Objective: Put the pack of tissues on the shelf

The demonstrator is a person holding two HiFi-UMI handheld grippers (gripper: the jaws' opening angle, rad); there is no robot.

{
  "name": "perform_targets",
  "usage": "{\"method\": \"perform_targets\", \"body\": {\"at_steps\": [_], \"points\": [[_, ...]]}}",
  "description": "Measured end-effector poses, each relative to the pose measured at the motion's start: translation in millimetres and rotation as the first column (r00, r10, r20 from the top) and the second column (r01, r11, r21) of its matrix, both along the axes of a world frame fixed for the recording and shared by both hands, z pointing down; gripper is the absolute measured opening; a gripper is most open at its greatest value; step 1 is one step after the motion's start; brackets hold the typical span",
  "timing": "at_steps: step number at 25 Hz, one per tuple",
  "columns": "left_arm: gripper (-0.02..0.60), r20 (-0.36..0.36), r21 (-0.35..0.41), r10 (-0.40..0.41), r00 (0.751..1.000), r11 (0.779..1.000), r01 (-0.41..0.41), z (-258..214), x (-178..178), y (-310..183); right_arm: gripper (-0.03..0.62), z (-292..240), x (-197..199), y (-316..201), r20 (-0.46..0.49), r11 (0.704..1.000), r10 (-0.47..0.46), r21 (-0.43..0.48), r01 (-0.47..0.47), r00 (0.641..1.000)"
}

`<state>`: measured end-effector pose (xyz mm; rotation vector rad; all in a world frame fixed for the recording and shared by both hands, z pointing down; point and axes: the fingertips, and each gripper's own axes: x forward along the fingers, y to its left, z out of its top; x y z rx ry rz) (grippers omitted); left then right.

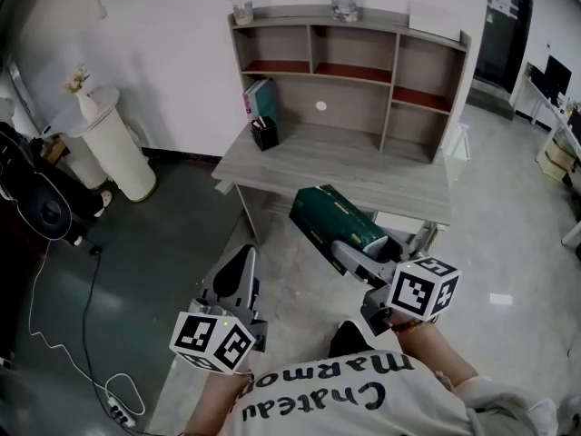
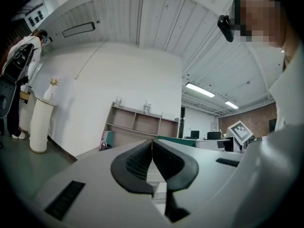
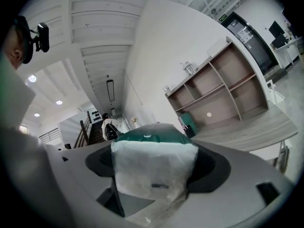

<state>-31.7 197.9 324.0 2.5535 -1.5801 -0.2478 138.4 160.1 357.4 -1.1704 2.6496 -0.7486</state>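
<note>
**Tissue pack clamped in the right gripper, not yet on the shelf**

In the head view, the right gripper (image 1: 356, 254) sits at lower right of the frame. Its jaws are closed on one end of a dark green pack of tissues (image 1: 334, 218). The pack angles up and left from the jaws and lies across the near edge of the grey wooden desk (image 1: 300, 166) in the picture. It is well apart from the shelf (image 1: 427, 71) that stands on the back of the desk.

In the right gripper view the pack (image 3: 153, 167) fills the gap between the two dark jaw pads. Its clear-wrapped white end faces the camera and its green top is behind. The right gripper (image 3: 154, 158) grips it on both sides.

The left gripper (image 1: 243, 263) is at lower left of the head view, beside the desk's near left corner. In its own view the left gripper (image 2: 152, 161) has its pads pressed together along one line, with nothing between them.

The shelf's compartments look mostly bare. On the desk at the shelf's left end, teal and pink books (image 1: 258, 98) lean and a black pen holder (image 1: 265, 133) stands in front of them. A glass jar (image 1: 242, 9) and a clear bottle (image 1: 344, 3) stand on the shelf's top board. At the left of the frame, a white pedestal (image 1: 113, 148) carries a small vase (image 1: 85, 103).
</note>
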Motion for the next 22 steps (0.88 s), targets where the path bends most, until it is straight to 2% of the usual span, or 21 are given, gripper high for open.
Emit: {"method": "perform_targets", "body": {"at_steps": [9, 22], "points": [[0.018, -0.01, -0.003, -0.014, 1.0, 1.0, 0.014, 4.6, 1.6, -43.0, 0.422, 13.2, 3.5, -54.0, 0.041, 1.0, -0.014, -0.026, 0.015, 0.999], [0.018, -0.029, -0.029, -0.069, 0.997, 0.997, 0.068, 4.0, 34.0, -192.3, 0.423, 9.5, 24.4, -212.8, 0.003, 0.994, -0.1, -0.041, 0.1, 0.995]]}}
